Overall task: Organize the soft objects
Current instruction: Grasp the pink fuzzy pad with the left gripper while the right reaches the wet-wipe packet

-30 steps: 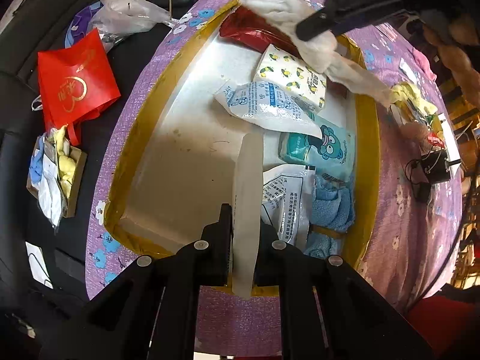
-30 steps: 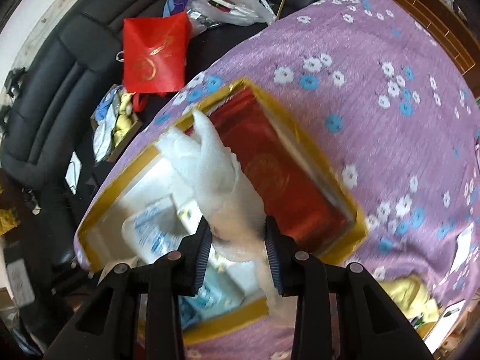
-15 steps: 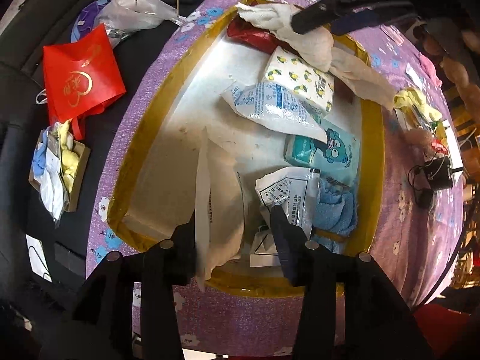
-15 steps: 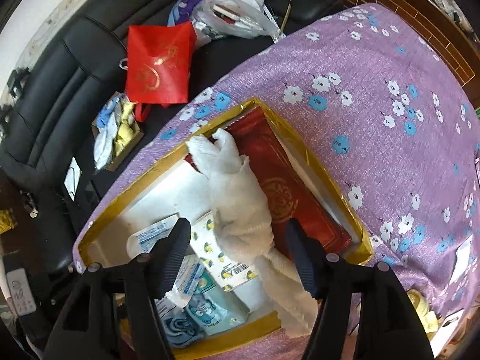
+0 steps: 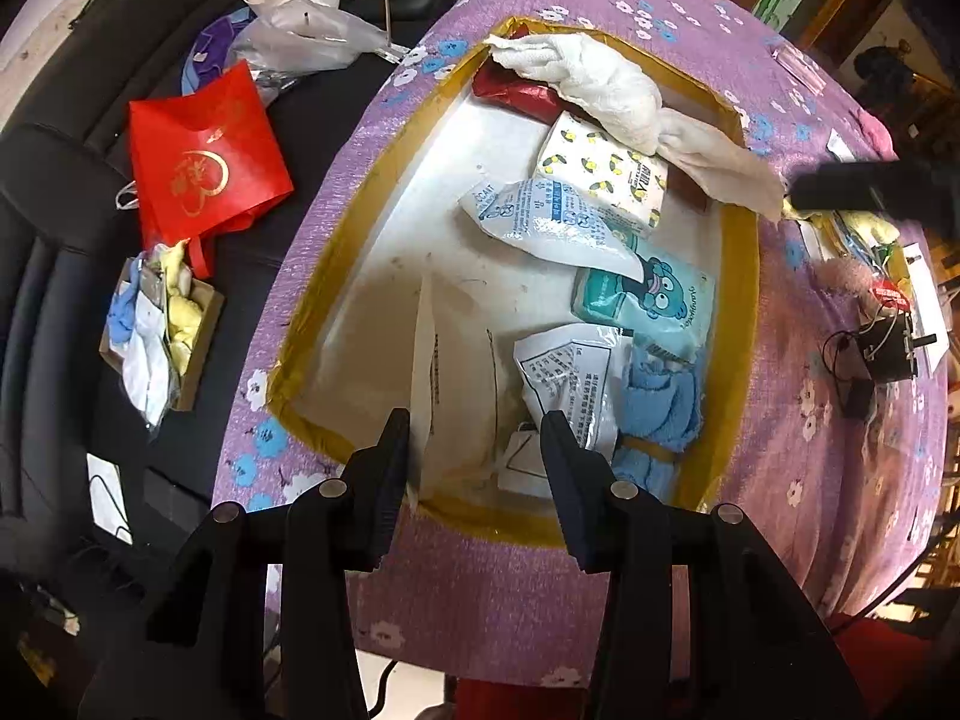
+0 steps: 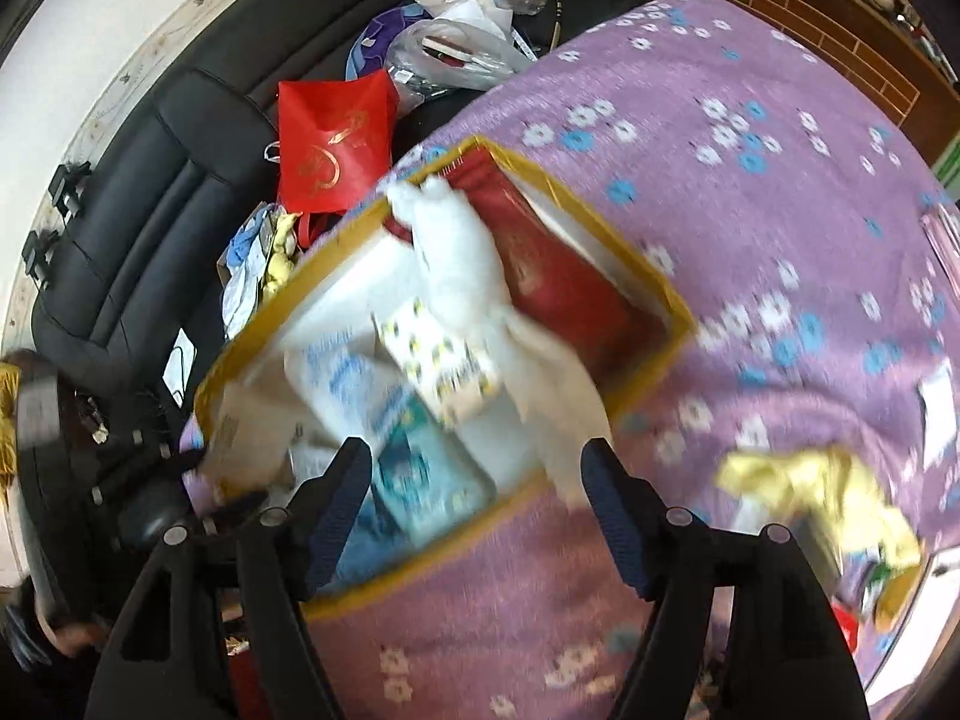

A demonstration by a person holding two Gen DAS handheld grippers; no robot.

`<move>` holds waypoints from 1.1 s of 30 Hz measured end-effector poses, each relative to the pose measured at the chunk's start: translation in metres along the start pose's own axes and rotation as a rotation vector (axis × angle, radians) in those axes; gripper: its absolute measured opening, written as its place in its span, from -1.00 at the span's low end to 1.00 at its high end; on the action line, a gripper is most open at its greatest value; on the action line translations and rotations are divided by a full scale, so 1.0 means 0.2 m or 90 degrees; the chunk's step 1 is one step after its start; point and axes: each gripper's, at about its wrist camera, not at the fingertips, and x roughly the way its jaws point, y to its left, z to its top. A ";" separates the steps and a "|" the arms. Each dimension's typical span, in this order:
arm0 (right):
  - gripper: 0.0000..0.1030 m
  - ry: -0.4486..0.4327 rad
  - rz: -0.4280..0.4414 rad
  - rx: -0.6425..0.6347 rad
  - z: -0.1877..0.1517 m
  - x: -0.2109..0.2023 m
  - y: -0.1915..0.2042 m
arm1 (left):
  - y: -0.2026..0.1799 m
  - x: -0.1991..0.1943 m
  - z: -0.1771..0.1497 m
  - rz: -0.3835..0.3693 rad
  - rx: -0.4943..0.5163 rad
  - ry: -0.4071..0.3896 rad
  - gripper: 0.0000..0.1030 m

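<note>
A gold-rimmed box (image 5: 336, 252) with a white inside sits on the purple flowered cloth. It holds a white towel (image 5: 606, 84) draped over its far corner, a red pouch (image 5: 516, 93), a lemon-print tissue pack (image 5: 600, 171), a teal bear pack (image 5: 648, 300) and a blue towel (image 5: 660, 402). My left gripper (image 5: 474, 438) is open above the near rim. A flat white bag (image 5: 456, 360) leans loose between its fingers. My right gripper (image 6: 474, 462) hangs over the box's near side with its jaws opening. They grip nothing, and the towel's tail (image 6: 558, 396) lies by the right finger.
A black sofa (image 5: 54, 192) beside the table carries a red bag (image 5: 198, 162), plastic bags (image 5: 300, 36) and a small carton of cloths (image 5: 156, 330). On the cloth to the right lie a yellow cloth (image 6: 810, 480) and a small black device with cables (image 5: 888, 348).
The left gripper opened and let go of the flat white bag, which now leans in the box. The right gripper released the white towel onto the box's corner, opened wider and drew back.
</note>
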 end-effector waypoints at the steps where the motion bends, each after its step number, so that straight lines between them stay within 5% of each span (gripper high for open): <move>1: 0.52 0.001 -0.001 0.000 -0.04 -0.01 0.00 | 0.00 -0.01 0.00 0.001 0.000 0.001 -0.15; 17: 0.55 0.038 0.020 0.091 -0.68 -0.16 -0.18 | -0.29 -0.17 0.04 -0.024 0.044 0.007 -0.01; 33: 0.56 0.031 -0.018 0.241 -1.07 -0.30 -0.47 | -0.95 -0.02 0.22 -0.119 0.201 0.061 -0.01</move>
